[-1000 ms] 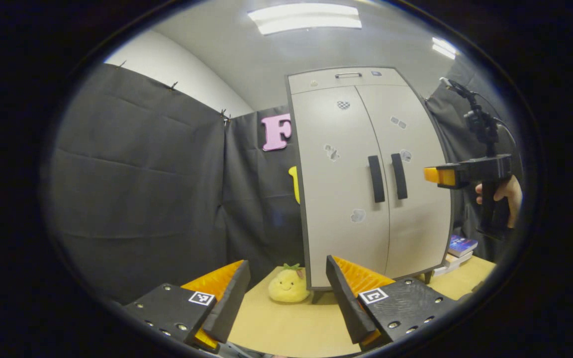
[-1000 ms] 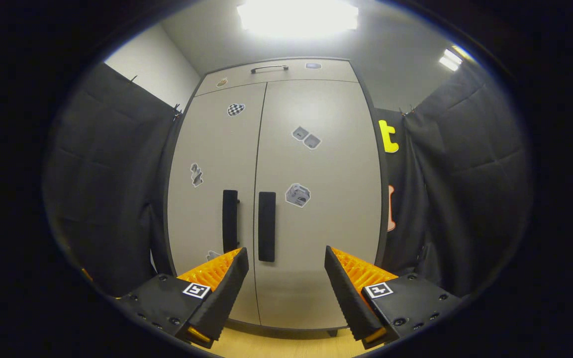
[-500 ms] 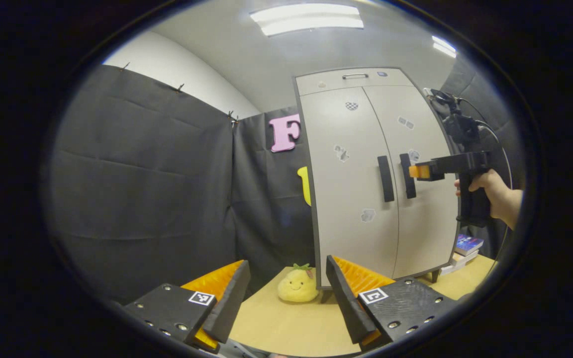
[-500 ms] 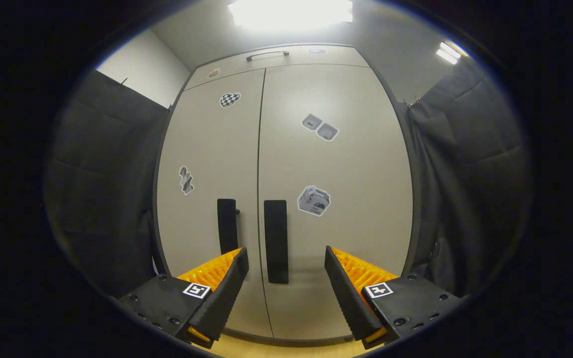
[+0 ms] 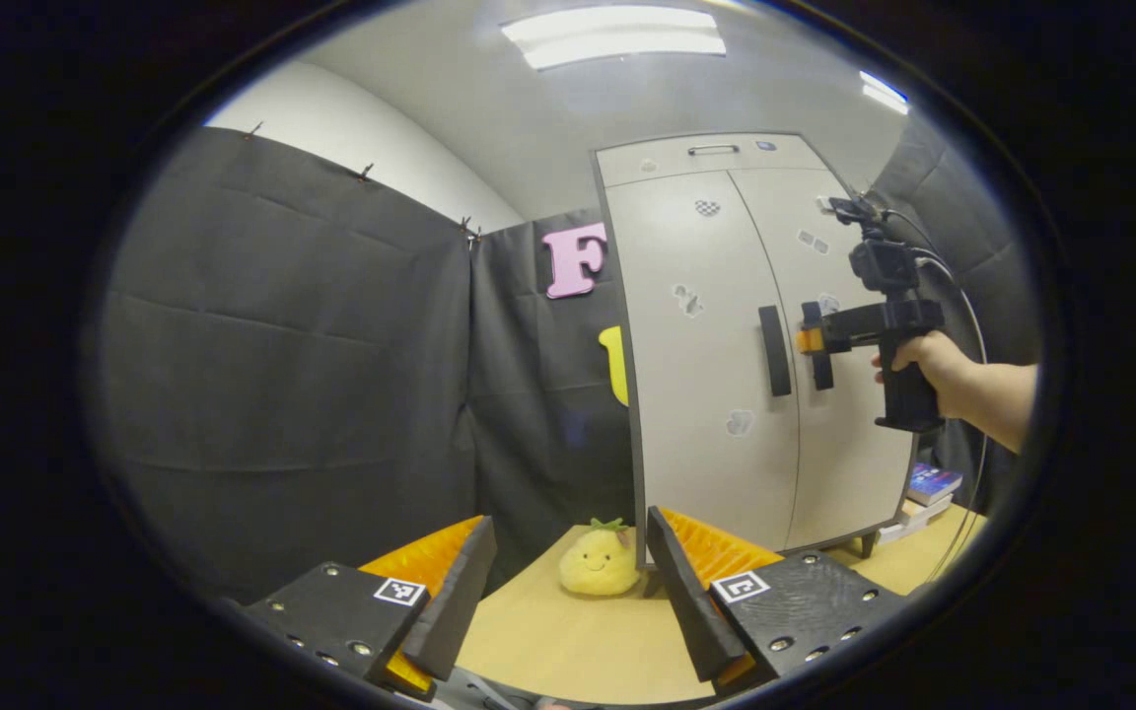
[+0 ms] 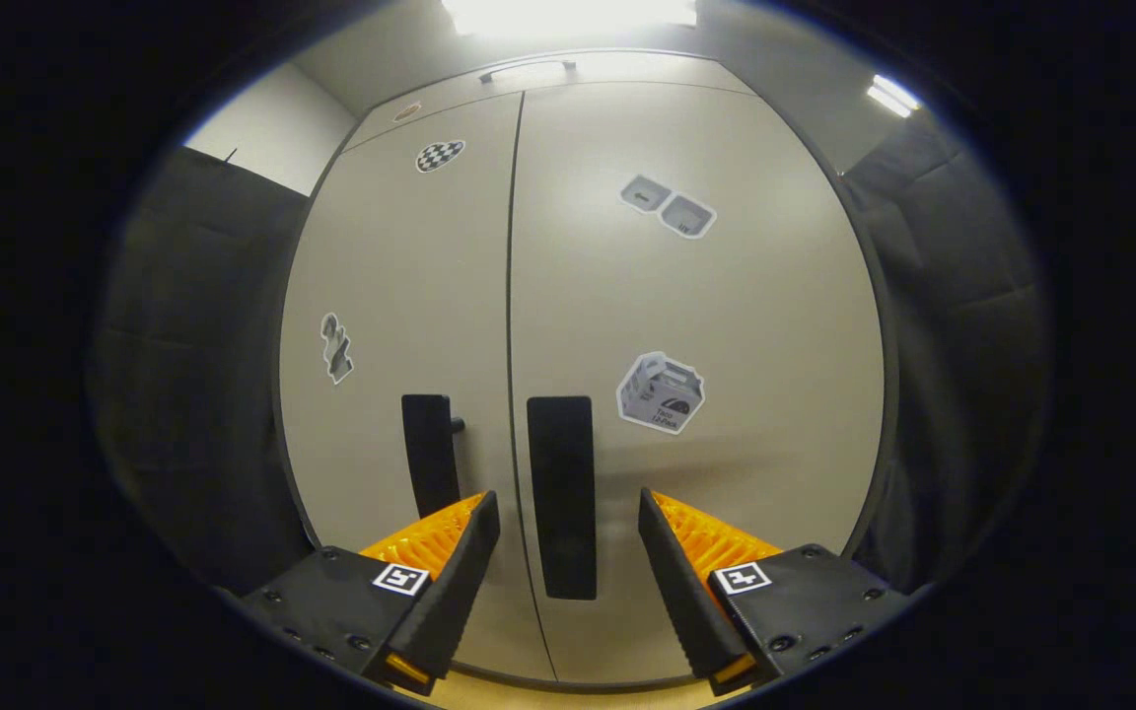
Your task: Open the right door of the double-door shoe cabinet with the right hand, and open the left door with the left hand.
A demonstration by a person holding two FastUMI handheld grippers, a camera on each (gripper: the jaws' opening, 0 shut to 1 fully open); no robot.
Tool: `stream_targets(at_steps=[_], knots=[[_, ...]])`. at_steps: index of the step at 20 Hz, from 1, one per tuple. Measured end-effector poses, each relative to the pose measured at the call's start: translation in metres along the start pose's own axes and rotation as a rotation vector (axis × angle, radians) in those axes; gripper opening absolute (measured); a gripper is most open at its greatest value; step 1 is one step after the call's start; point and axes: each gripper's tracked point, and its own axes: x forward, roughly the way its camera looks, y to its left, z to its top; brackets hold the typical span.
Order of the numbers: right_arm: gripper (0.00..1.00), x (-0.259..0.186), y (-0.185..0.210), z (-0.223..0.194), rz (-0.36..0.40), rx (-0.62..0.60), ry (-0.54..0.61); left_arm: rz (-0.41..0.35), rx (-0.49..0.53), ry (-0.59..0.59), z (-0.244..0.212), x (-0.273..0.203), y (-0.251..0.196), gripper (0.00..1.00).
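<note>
Doors of the shoe cabinet (image 6: 588,296) are both closed. The right gripper (image 6: 568,552) is up close, fingers spread wide either side of the right door handle (image 6: 561,493), gripping nothing. The left gripper (image 5: 568,582) hangs back over the table (image 5: 568,641), wide apart and empty, near a pineapple plush (image 5: 600,562).

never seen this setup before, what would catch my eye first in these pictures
The tall pale grey double-door shoe cabinet dominates, both doors shut and dotted with stickers, with two black vertical bar handles at its middle seam. In the right gripper view, the open right gripper brackets the right door's black handle. In the left gripper view, a yellow smiling plush toy sits on the light wooden table by the cabinet's foot.
</note>
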Motion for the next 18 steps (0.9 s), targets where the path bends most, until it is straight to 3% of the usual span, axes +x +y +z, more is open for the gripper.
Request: stream_targets(at_steps=[3,5,6,8,11,12,14,15,18], knots=[[0.8,0.009,-0.003,-0.007,-0.011,0.018,0.037,0.008,-0.001,0.004,-0.001,-0.001,0.002,0.89],[0.54,0.012,-0.002,-0.007,-0.003,0.032,0.041,0.015,-0.005,0.009,-0.001,-0.002,0.003,0.89],[0.54,0.014,0.0,-0.007,0.005,0.038,0.038,0.017,-0.007,0.012,-0.001,-0.003,0.003,0.89],[0.37,0.014,0.001,-0.006,0.007,0.046,0.043,0.02,-0.01,0.018,-0.002,-0.003,0.002,0.89],[0.35,0.018,0.003,-0.01,0.01,0.045,0.082,0.02,-0.013,0.021,-0.002,-0.004,0.002,0.9],[0.39,0.017,0.002,-0.012,0.006,0.031,0.098,0.018,-0.013,0.02,-0.002,-0.004,0.002,0.89],[0.29,0.02,0.002,-0.012,-0.009,-0.019,0.103,0.014,-0.012,0.017,-0.002,-0.004,0.002,0.9],[0.18,0.018,0.002,-0.011,-0.015,-0.038,0.096,0.01,-0.012,0.016,-0.001,-0.004,0.001,0.89],[0.11,0.016,0.002,-0.012,-0.012,-0.022,0.117,0.002,-0.01,0.009,0.001,-0.004,0.001,0.89]])
